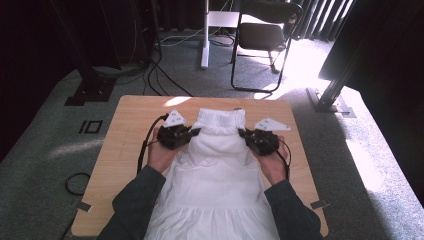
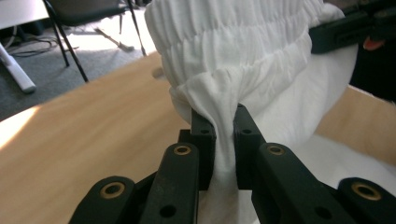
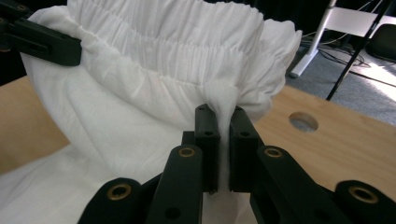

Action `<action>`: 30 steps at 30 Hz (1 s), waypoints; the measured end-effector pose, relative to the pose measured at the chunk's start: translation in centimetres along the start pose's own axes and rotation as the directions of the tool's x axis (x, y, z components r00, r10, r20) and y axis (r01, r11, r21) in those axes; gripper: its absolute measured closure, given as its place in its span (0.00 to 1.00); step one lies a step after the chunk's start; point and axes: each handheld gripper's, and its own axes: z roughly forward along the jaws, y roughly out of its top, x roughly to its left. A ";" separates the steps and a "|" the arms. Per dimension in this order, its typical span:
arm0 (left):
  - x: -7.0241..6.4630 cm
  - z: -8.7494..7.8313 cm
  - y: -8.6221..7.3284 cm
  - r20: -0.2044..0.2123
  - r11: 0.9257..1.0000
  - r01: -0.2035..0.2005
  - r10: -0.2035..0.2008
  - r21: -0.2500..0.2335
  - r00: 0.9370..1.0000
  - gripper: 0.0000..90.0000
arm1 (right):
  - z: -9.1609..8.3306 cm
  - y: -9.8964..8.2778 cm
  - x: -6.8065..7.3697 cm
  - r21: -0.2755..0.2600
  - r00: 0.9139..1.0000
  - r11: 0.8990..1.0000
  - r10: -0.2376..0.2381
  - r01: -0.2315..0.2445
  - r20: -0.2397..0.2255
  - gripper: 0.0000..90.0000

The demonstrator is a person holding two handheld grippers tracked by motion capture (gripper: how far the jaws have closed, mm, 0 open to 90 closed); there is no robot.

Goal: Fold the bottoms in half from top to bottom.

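Observation:
A white gathered skirt (image 1: 215, 165) lies along the middle of the wooden table (image 1: 125, 145), its elastic waistband (image 1: 220, 119) at the far end and lifted off the wood. My left gripper (image 1: 196, 132) is shut on the skirt (image 2: 224, 140) at the waistband's left side, with a pinch of cloth squeezed between its jaws. At the right side of the waistband my right gripper (image 1: 241, 133) is shut on the skirt (image 3: 223, 140) the same way. The hem runs off the table's near edge between the person's sleeves.
A black folding chair (image 1: 262, 35) and a white table leg (image 1: 204, 35) stand on the grey carpet beyond the table. Cables (image 1: 150, 75) trail over the floor at the back left. A round hole (image 3: 303, 121) is in the tabletop near the right gripper.

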 end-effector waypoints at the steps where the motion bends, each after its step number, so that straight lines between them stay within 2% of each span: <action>1: -1.2 -0.5 -1.5 0.024 1.000 -0.003 0.003 0.006 1.000 0.93 | -0.9 -1.2 0.8 0.007 1.000 1.000 -0.005 0.005 -0.020 0.94; 3: -2.4 -0.9 -3.2 0.045 1.000 -0.005 0.004 0.025 0.999 0.92 | -1.7 -2.5 1.6 0.021 0.999 1.000 -0.016 0.017 -0.028 0.94; 6: -4.1 -1.1 -6.0 0.086 0.998 0.009 -0.015 0.068 0.996 0.92 | -2.7 -4.8 2.9 0.052 0.999 0.998 -0.020 0.022 -0.043 0.94; 8: -5.2 -0.9 -7.9 0.108 0.993 0.016 -0.029 0.120 0.994 0.92 | -3.3 -6.7 4.1 0.085 0.998 0.996 -0.031 0.035 -0.053 0.94; 11: -6.6 -0.5 -10.5 0.134 0.979 0.000 -0.028 0.202 0.991 0.91 | -3.6 -9.8 5.5 0.149 0.997 0.988 -0.030 0.040 -0.068 0.94; 14: -7.2 0.1 -12.6 0.152 0.962 0.005 -0.049 0.273 0.987 0.91 | -3.4 -12.7 6.2 0.209 0.996 0.978 0.002 0.018 -0.095 0.94; 15: -7.2 0.1 -12.6 0.152 0.962 0.005 -0.049 0.273 0.987 0.91 | -3.4 -12.7 6.2 0.209 0.996 0.978 0.002 0.018 -0.095 0.94; 16: -7.4 0.7 -13.4 0.158 0.952 0.003 -0.054 0.307 0.986 0.91 | -2.7 -14.1 6.5 0.254 0.995 0.967 0.016 0.010 -0.101 0.94; 17: -7.4 0.9 -13.6 0.155 0.951 0.017 -0.068 0.307 0.986 0.91 | -2.3 -14.6 6.5 0.272 0.995 0.962 0.015 0.012 -0.096 0.94; 18: -7.4 0.9 -13.6 0.155 0.951 0.017 -0.068 0.307 0.986 0.91 | -2.3 -14.6 6.5 0.272 0.995 0.962 0.015 0.012 -0.096 0.94; 21: -6.9 1.9 -14.0 0.140 0.942 0.029 -0.079 0.334 0.987 0.91 | -0.9 -15.2 6.4 0.306 0.997 0.952 0.013 0.011 -0.078 0.94; 24: -6.1 2.4 -13.8 0.140 0.944 0.022 -0.072 0.330 0.987 0.91 | 0.1 -15.0 6.4 0.313 0.998 0.949 -0.009 0.028 -0.062 0.94; 29: -3.9 3.8 -13.0 0.113 0.945 0.017 -0.056 0.325 0.992 0.91 | 1.9 -14.2 5.6 0.316 0.999 0.948 -0.015 0.029 -0.047 0.93; 30: -3.9 3.8 -13.0 0.113 0.945 0.017 -0.056 0.325 0.992 0.91 | 1.9 -14.2 5.6 0.316 0.999 0.948 -0.015 0.029 -0.047 0.93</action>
